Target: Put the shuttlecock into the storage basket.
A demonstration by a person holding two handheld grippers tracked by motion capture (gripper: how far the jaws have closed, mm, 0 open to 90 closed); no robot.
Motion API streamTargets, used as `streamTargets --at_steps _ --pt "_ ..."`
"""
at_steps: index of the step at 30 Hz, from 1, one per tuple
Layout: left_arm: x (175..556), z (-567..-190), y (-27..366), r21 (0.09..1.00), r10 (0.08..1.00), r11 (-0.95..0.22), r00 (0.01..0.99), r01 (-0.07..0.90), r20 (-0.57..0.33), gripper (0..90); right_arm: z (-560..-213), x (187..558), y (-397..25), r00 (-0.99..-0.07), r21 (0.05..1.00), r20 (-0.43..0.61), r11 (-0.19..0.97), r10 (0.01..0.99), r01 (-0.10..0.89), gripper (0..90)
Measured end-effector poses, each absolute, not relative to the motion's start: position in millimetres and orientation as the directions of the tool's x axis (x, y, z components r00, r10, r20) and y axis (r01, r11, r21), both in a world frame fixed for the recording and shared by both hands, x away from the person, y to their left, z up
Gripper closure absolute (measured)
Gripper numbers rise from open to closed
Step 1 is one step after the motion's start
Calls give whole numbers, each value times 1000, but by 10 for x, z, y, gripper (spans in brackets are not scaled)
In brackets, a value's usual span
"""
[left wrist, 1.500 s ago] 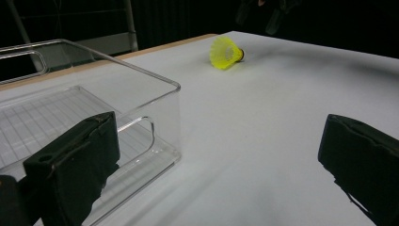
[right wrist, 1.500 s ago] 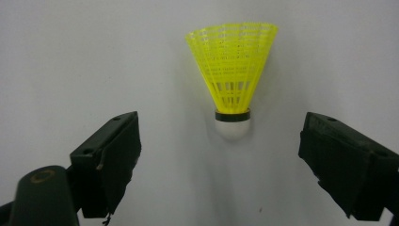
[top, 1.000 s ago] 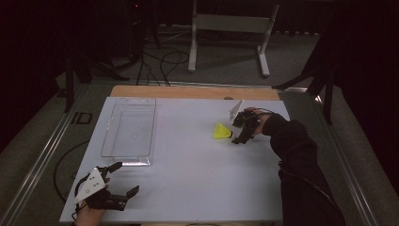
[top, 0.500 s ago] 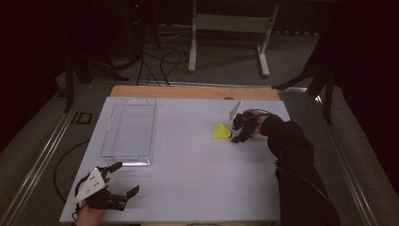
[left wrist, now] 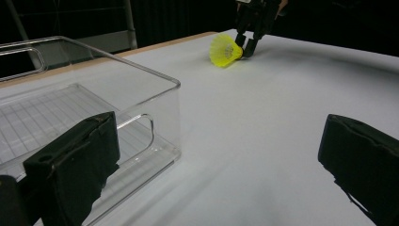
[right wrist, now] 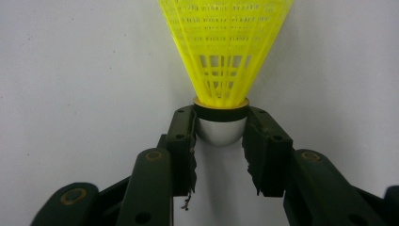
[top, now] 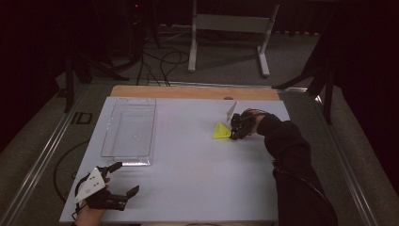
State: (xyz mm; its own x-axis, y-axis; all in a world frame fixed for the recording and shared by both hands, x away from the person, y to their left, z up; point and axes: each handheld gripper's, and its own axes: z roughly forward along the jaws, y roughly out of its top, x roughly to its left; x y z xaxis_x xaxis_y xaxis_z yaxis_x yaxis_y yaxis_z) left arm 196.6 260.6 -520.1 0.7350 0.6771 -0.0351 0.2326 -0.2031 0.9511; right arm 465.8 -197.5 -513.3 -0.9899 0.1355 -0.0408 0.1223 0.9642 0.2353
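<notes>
The right gripper (right wrist: 220, 141) clamped the pale cork of a yellow shuttlecock (right wrist: 225, 52) lying on the white tabletop (top: 197, 174), well apart from a clear tray (top: 129, 132). Near the tray, the left gripper (top: 124, 179) rested with jaws wide apart.

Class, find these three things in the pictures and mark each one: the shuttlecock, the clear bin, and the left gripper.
shuttlecock (right wrist: 225, 52): right gripper view, on its yellow skirt.
clear bin (top: 129, 128): high view, on its bare floor.
left gripper (top: 124, 178): high view, midway between its open jaw tips.
</notes>
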Motion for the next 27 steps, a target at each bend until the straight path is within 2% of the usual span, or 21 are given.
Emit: streamTargets --at_steps 9,18,27 --pt "1965 -5198 2606 951 678 -202 734 232 -36 4 -5115 4653 -1921 -986 207 -14 965 167 160 657" --pt "1963 -5194 2600 951 678 -204 734 232 -34 4 -4929 4550 -1937 -988 299 -5 943 155 146 657" --pt "1967 -5194 2599 951 679 -201 733 236 -38 4 -4911 4422 -2001 -988 313 25 938 151 151 658"
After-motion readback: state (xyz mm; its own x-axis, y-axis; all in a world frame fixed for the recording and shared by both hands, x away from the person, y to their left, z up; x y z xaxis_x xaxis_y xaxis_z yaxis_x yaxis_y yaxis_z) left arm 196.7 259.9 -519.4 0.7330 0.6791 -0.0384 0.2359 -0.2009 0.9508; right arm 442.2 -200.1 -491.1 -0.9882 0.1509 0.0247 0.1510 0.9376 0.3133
